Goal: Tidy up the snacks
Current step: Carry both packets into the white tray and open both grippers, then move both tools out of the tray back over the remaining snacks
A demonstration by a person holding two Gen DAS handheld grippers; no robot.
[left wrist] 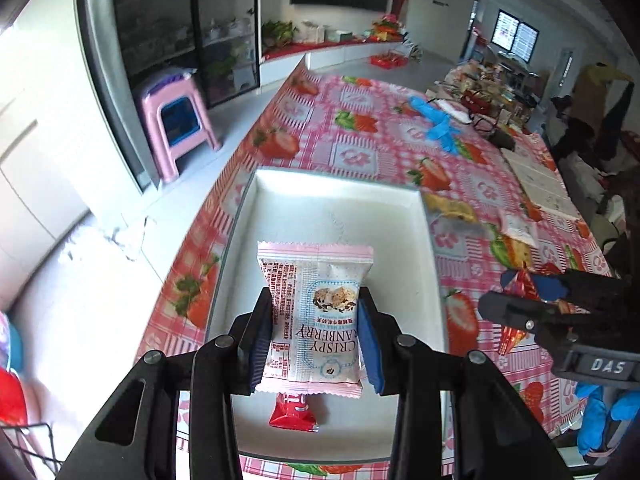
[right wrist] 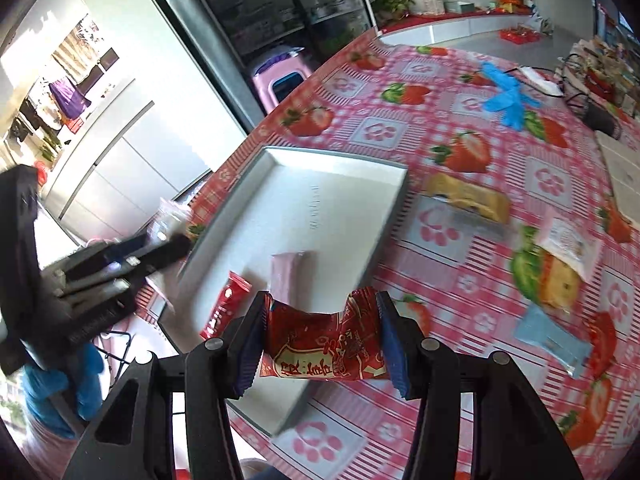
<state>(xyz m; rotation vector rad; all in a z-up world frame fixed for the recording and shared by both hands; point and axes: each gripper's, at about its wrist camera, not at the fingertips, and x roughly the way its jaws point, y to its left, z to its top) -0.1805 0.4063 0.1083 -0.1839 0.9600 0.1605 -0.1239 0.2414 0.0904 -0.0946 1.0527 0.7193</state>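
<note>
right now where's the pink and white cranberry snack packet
In the left wrist view, the pink and white cranberry snack packet is clamped in the left gripper, above the white tray.

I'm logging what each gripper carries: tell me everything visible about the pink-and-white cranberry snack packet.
The pink-and-white cranberry snack packet is a glossy pillow pack with crimped pink ends, printed "CRISPY CRANBERRY" beside a snack picture. The left gripper is shut on its sides, holding it face-up over the white rectangular tray.

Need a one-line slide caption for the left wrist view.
Left gripper holds a cranberry crisp packet above the white tray.
</note>
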